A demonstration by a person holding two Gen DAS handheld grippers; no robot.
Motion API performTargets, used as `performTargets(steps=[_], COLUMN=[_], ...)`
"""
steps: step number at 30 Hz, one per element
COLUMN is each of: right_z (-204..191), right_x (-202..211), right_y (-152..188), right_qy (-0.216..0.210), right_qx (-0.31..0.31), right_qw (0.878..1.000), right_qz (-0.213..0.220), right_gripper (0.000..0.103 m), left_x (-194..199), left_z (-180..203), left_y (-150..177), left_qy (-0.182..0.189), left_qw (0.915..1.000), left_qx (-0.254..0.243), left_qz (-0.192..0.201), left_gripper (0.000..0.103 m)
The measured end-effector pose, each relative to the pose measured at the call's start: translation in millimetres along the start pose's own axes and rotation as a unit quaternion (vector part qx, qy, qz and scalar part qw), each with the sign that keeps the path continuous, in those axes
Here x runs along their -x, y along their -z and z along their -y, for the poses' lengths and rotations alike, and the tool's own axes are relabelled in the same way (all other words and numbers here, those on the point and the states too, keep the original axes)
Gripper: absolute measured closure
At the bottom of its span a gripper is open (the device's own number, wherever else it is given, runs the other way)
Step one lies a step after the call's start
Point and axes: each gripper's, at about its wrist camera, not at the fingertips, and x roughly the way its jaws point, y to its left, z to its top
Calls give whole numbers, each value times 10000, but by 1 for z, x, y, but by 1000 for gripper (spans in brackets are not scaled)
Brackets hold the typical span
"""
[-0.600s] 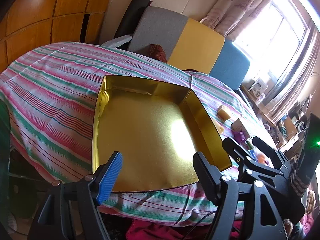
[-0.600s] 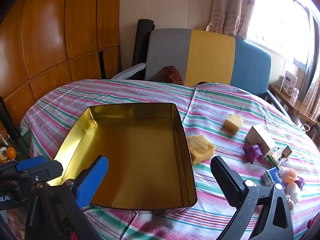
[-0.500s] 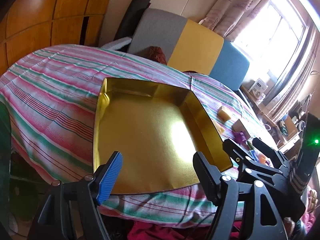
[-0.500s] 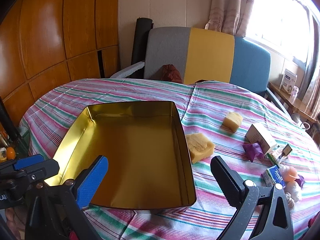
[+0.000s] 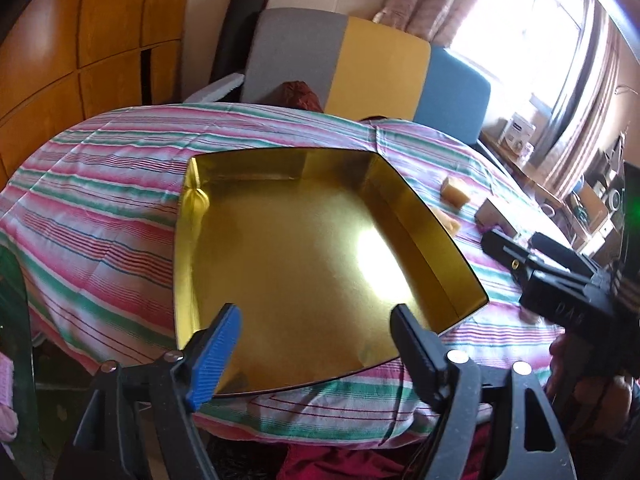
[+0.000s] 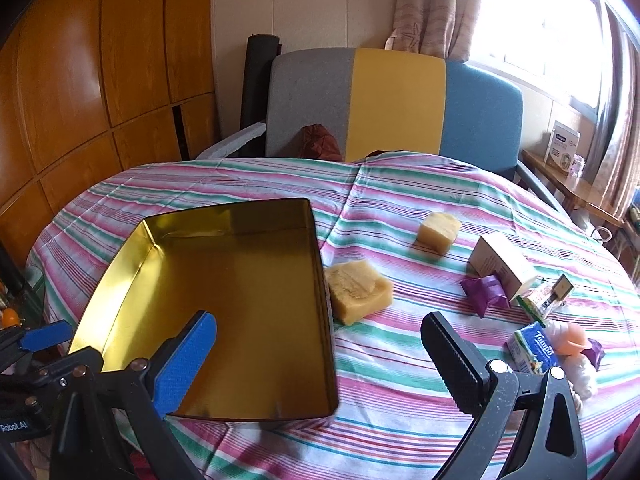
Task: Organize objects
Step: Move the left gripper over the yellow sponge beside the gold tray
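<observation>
Presently, on the round table under a pink-and-green striped cloth (image 6: 400, 184): one shallow rectangular gold tin tray (image 6: 224, 412), bare inside, with two yellow sponge blocks (image 6: 358, 292) at its three o'clock; left gripper (image 5: 316, 340) and right gripper (image 6: 316, 356) both spread wide, holding nothing.

You're in a home living or dining room: striped tablecloth (image 6: 400, 200) on a round table, grey-yellow-blue sofa (image 6: 396, 100), wood-panelled cabinets (image 6: 92, 80), curtained window (image 6: 540, 12).
</observation>
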Motion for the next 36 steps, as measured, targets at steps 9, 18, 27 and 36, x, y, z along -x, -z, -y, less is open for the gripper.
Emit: performTargets(steps=[9, 18, 27, 36], right_z=[66, 144, 232, 245], right_x=[1, 3, -20, -28], right_y=[-3, -15, -9, -4], right_qy=[493, 861, 745, 286], right_qx=[-327, -554, -1221, -1599], right_qw=[9982, 9947, 9895, 9865], right_qz=[40, 54, -216, -233], right_gripper=[0, 0, 0, 0], left_x=[-8, -21, -23, -64], left_z=[23, 40, 83, 177], left_y=[-6, -17, -42, -83], left_qy=[160, 419, 723, 978], left_qw=[9990, 9969, 9879, 9326], left_qx=[-413, -542, -1284, -3377], left_qz=[-83, -394, -485, -819], left_gripper=[21, 21, 21, 21])
